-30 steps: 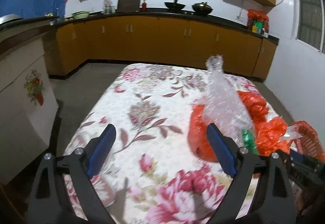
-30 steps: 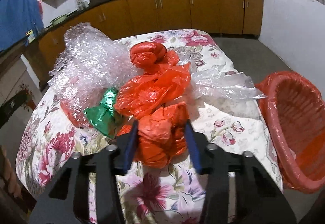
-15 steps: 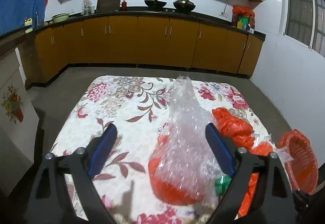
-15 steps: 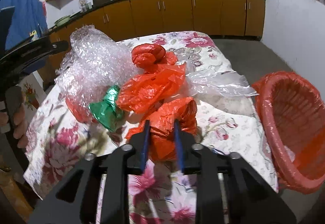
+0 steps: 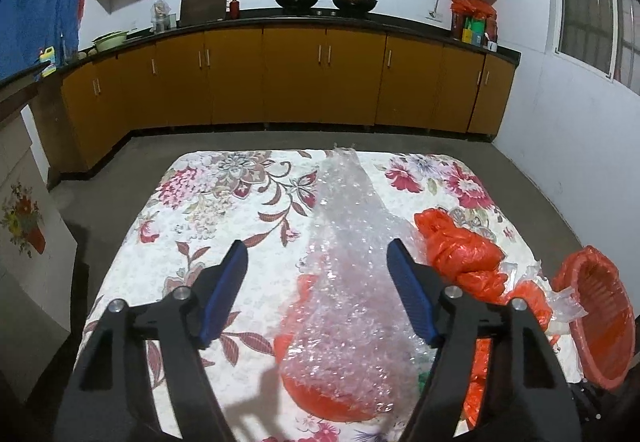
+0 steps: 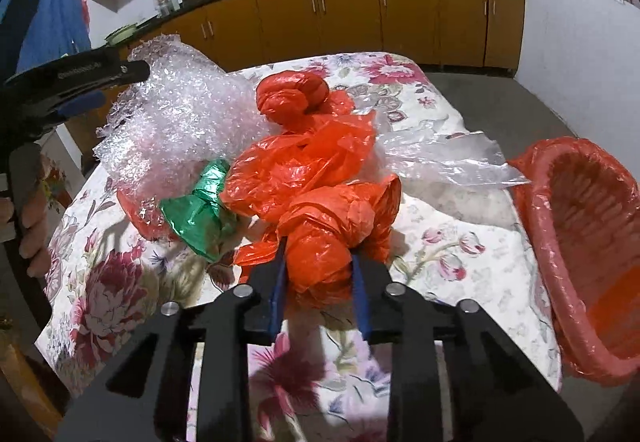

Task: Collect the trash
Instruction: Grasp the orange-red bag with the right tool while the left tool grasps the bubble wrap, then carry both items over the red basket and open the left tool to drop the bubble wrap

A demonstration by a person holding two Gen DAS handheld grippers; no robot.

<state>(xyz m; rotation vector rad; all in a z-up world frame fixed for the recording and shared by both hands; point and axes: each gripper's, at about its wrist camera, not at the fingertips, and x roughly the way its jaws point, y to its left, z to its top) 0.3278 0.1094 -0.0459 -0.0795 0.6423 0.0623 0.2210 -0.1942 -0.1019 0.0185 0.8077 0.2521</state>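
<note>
Trash lies on a floral-clothed table (image 5: pixel 208 209): a bubble wrap sheet (image 5: pixel 348 262), several crumpled orange plastic bags (image 6: pixel 304 165), a green wrapper (image 6: pixel 200 209) and a clear plastic sheet (image 6: pixel 444 157). My right gripper (image 6: pixel 318 274) is shut on the nearest orange bag (image 6: pixel 332 242), at the table's near side. My left gripper (image 5: pixel 318 294) is open, above the bubble wrap, which lies between its fingers without touching them. It also shows in the right wrist view (image 6: pixel 80 81), at the left. A red basket (image 6: pixel 584 242) lined with an orange bag sits at the table's right edge.
Orange kitchen cabinets (image 5: pixel 320 81) with a dark counter run along the far wall, with woks and jars on top. A white cabinet (image 5: pixel 28 242) stands left of the table. Grey floor surrounds the table.
My right gripper has closed on the nearest orange bag. My left gripper has swung right, from the bare cloth to over the bubble wrap, still open.
</note>
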